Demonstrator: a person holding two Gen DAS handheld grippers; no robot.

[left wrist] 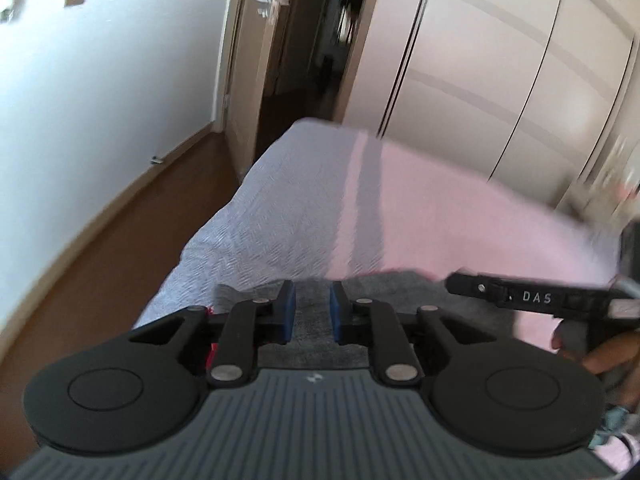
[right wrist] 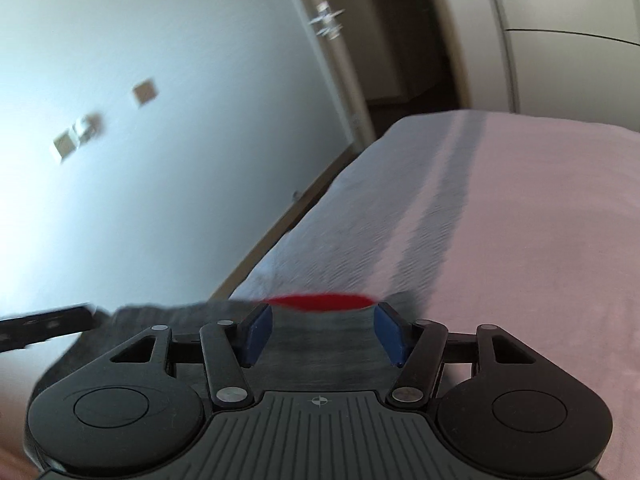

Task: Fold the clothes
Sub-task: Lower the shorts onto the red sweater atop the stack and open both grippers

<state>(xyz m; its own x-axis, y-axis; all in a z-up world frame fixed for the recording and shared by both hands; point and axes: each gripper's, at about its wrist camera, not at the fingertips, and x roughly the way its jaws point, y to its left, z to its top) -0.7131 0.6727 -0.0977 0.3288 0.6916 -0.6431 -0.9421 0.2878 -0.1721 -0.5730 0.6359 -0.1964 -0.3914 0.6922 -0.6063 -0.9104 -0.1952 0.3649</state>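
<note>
A dark grey garment [left wrist: 312, 320] with a red part [right wrist: 320, 302] lies on the bed, right under both grippers. My left gripper [left wrist: 312, 310] is open with a narrow gap between its blue pads [left wrist: 289, 312], just above the grey cloth. My right gripper [right wrist: 322, 334] is open wider over the same garment [right wrist: 320, 352], its blue pads [right wrist: 256, 332] on either side of the cloth. The right gripper also shows as a black finger in the left wrist view [left wrist: 520, 294], and the left one in the right wrist view [right wrist: 44, 326]. Both views are blurred.
The bed has a pink cover [left wrist: 460, 224] with a grey patterned band [left wrist: 280, 208] along its left side. Brown floor [left wrist: 100, 240] and a white wall [left wrist: 100, 80] lie to the left. An open door [left wrist: 304, 40] and wardrobe doors [left wrist: 500, 60] stand beyond the bed.
</note>
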